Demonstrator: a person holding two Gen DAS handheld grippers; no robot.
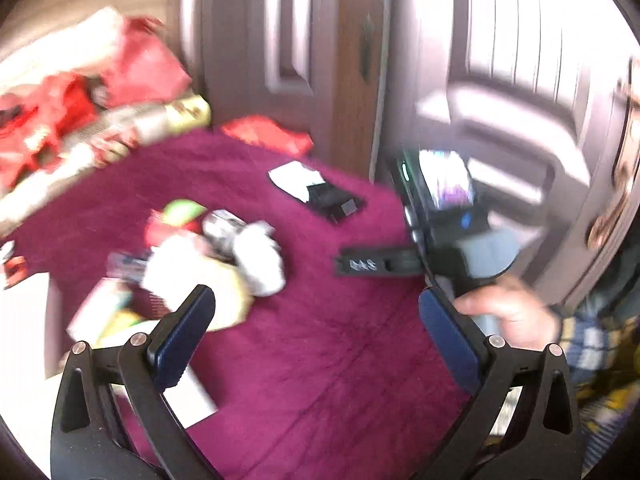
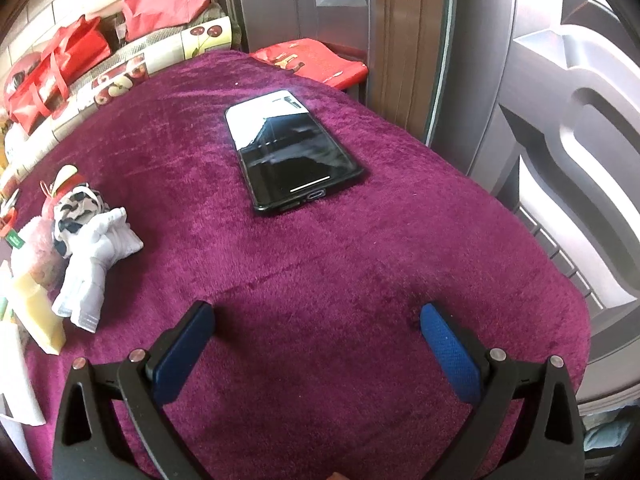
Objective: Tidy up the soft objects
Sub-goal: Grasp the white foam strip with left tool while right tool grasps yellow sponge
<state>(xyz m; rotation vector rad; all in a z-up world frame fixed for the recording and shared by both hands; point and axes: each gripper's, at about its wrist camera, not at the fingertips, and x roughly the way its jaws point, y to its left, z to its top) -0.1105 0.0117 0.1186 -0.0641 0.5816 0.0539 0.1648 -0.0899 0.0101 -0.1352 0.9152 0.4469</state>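
A pile of soft toys lies on a purple plush cloth: a white astronaut figure, a black-and-white spotted plush and a pink plush. The same pile shows blurred in the left wrist view. My left gripper is open and empty, above the cloth just right of the pile. My right gripper is open and empty over the cloth's near part, toys to its left. The right gripper's body and the hand holding it show in the left wrist view.
A black phone lies face up mid-cloth. Yellow and white boxes sit at the left edge. Red bags and a fruit-print roll are at the back left, a red packet behind. Grey panelled doors stand right.
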